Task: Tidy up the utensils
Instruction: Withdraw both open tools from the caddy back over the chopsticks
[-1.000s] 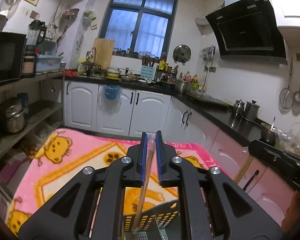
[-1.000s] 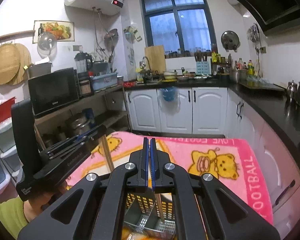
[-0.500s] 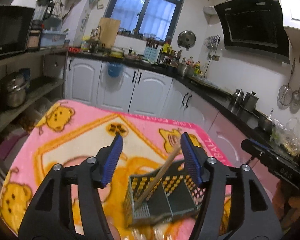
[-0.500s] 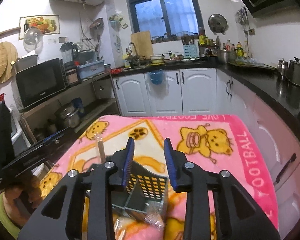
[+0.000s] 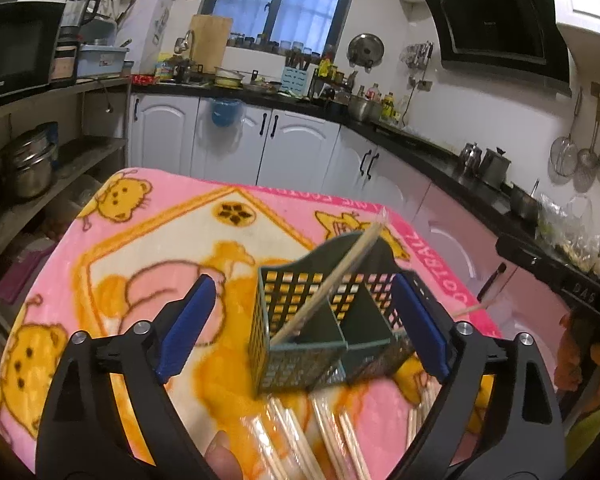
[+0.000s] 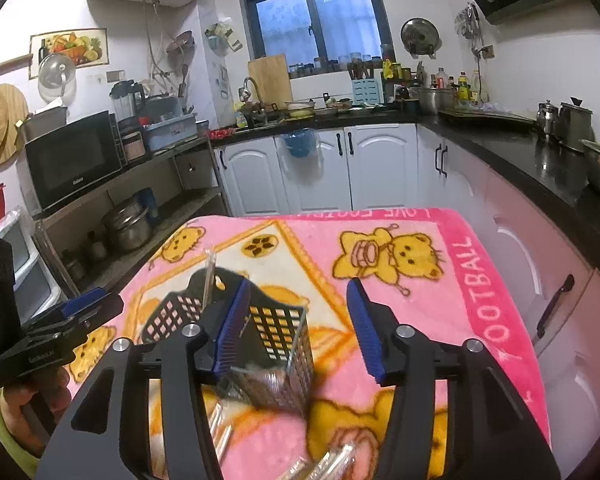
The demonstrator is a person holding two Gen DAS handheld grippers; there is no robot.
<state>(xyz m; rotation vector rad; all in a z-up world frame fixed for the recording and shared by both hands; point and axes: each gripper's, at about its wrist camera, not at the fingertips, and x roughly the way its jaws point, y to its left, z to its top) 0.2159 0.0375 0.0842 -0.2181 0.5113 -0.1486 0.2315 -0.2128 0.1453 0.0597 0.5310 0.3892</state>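
A dark green slotted caddy (image 5: 300, 356) stands on the pink bear blanket (image 5: 140, 280). One wrapped pair of chopsticks (image 5: 332, 276) leans in its left compartment, free of any grip. My left gripper (image 5: 302, 316) hangs just before the caddy; its jaws are opening wide, and the pads touch nothing. In the right wrist view the caddy (image 6: 280, 332) sits low left with the chopsticks (image 6: 209, 276) poking up. My right gripper (image 6: 298, 324) is also opening, with nothing pressed between its pads. Several wrapped chopstick pairs (image 5: 296, 440) lie on the blanket near me.
White cabinets (image 6: 320, 172) and a black counter (image 6: 540, 152) run behind and to the right of the table. Shelves with a microwave (image 6: 72, 160) and pots stand at the left. Each gripper shows in the other's view: right gripper (image 5: 560, 276), left gripper (image 6: 60, 328).
Both grippers were shut a second ago, the left on the wrapped chopsticks. Both have opened and dipped toward the table. The chopsticks now lean loose in the caddy.
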